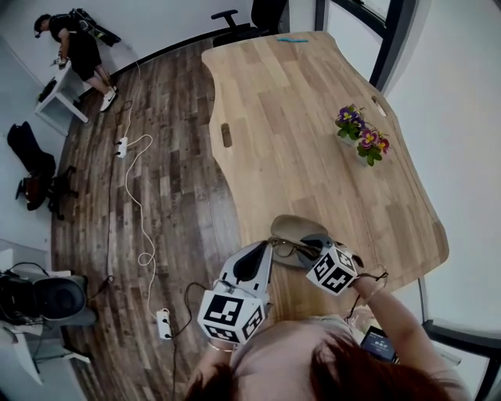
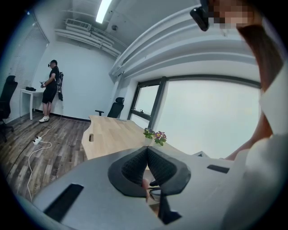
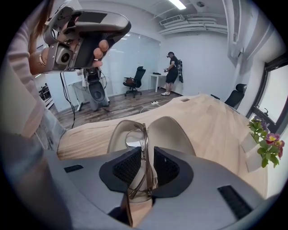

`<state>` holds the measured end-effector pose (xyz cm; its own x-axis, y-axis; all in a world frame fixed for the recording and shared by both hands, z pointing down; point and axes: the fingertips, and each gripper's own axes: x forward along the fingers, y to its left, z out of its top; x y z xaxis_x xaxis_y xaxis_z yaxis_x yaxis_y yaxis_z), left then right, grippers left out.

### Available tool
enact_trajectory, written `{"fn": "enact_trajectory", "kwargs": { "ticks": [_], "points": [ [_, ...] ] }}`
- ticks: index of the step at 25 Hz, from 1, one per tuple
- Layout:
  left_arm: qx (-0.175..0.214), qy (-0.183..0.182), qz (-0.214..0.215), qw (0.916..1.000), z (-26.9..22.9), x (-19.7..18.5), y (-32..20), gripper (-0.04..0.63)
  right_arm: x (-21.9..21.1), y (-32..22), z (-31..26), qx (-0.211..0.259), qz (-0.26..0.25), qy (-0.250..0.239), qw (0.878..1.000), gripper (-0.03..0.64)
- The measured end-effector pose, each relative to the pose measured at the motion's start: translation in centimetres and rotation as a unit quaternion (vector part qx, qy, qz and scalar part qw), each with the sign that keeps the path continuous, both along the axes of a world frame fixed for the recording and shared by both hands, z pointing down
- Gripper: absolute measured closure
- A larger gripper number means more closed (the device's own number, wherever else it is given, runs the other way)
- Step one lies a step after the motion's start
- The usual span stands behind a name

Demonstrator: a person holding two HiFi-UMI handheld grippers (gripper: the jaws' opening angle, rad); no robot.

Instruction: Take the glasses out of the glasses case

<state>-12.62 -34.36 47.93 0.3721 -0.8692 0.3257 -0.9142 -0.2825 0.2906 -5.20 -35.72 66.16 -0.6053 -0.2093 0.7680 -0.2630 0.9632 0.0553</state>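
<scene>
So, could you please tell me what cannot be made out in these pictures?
- Head view: the body of the right tool hides its grip on the glasses.
- Right gripper view: that tool covers the glasses case's near half, so whether the glasses clear it is uncertain.
- Left gripper view: the left tool blocks the case.
- Head view: the far blue item is too small to name.

Office | long wooden table [image 1: 297, 133] | swivel chair [image 1: 266, 16] (black) | plank floor [image 1: 180, 172]
</scene>
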Motion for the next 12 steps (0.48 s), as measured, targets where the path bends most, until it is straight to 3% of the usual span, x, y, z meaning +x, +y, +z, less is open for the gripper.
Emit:
{"fn": "enact_trajectory", "kwargs": {
  "ticks": [12],
  "points": [
    [-0.016,0.0,0.003,0.9999,1.1,-0.1,-0.1,0.594,0.0,-0.4,1.7,-0.012,-0.017,0.035,0.999,0.597]
  ]
}}
